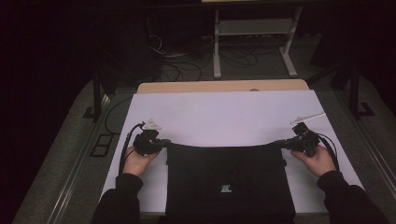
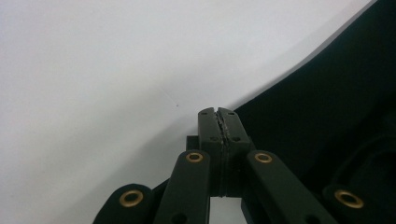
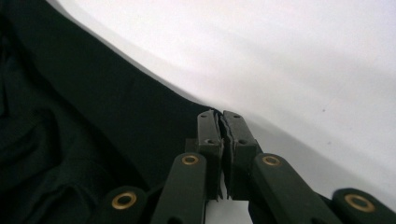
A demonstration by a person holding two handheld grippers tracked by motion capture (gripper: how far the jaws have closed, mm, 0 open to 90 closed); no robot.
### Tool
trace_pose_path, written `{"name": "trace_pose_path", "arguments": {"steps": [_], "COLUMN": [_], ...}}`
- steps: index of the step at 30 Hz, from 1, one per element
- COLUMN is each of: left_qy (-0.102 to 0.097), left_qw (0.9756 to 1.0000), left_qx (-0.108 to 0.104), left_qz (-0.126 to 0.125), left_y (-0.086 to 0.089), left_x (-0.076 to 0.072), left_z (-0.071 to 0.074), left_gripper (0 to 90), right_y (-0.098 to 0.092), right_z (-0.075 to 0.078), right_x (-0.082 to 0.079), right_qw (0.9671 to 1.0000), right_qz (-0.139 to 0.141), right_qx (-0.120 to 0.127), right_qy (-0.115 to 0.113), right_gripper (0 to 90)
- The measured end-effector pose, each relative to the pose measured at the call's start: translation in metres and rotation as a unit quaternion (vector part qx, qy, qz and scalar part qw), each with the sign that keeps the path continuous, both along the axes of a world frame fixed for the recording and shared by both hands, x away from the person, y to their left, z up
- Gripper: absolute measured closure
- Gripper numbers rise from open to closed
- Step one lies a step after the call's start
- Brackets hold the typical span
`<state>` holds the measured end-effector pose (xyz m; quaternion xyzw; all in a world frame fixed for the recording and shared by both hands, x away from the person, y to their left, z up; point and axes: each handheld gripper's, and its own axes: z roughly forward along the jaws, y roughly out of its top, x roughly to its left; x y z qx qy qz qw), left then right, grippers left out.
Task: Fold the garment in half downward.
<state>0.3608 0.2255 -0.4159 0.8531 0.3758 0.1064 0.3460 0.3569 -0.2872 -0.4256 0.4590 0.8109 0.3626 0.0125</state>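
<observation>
A black garment (image 1: pixel 229 172) with a small white logo lies on the near half of the white table cover (image 1: pixel 224 112). Its far edge is stretched taut between the two grippers. My left gripper (image 1: pixel 164 143) is shut on the garment's far left corner, and in the left gripper view the jaws (image 2: pixel 218 112) meet with a thin fold of black cloth (image 2: pixel 327 93) pinched between them. On the far right corner my right gripper (image 1: pixel 279 143) is shut too, and in the right gripper view it (image 3: pixel 222 114) clamps the cloth (image 3: pixel 70 102) edge.
The white cover's far half lies bare in front of the garment, with a strip of wooden tabletop (image 1: pixel 219 86) behind it. Beyond the table stand a white metal frame (image 1: pixel 217 46) and cables (image 1: pixel 182 65) on the dark floor. Dark floor drops away on both sides.
</observation>
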Motion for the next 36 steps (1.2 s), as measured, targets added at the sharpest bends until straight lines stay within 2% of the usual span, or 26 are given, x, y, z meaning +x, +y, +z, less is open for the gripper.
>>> {"name": "trace_pose_path", "arguments": {"steps": [4, 7, 13, 19, 30, 36], "left_qy": [-0.003, -0.008, -0.012, -0.020, -0.027, -0.033], "left_qw": [0.9999, 0.9999, 0.9998, 0.9996, 0.9993, 0.9989], "left_qx": [0.010, 0.007, 0.008, 0.016, 0.015, 0.020], "left_qz": [-0.001, 0.004, 0.010, 0.008, 0.021, 0.026], "left_y": [-0.001, 0.001, 0.005, 0.003, 0.003, 0.003], "left_x": [0.005, 0.008, 0.016, 0.022, 0.031, 0.039], "left_z": [0.003, 0.009, 0.021, 0.036, 0.055, 0.071], "left_gripper": [88.8, 88.8, 88.8, 88.7, 88.7, 88.7], "right_y": [0.004, 0.006, 0.006, 0.007, 0.009, 0.012], "right_z": [0.007, 0.009, 0.016, 0.024, 0.046, 0.059], "right_x": [0.002, 0.006, 0.014, 0.020, 0.032, 0.042], "right_qw": [1.0000, 0.9999, 0.9999, 0.9998, 0.9995, 0.9992], "right_qz": [-0.003, -0.003, -0.009, -0.009, -0.019, -0.025], "right_qx": [-0.003, -0.012, 0.000, 0.000, -0.014, -0.021], "right_qy": [-0.007, -0.009, -0.013, -0.019, -0.021, -0.023], "right_gripper": [85.3, 85.4, 85.3, 85.3, 85.3, 85.3]}}
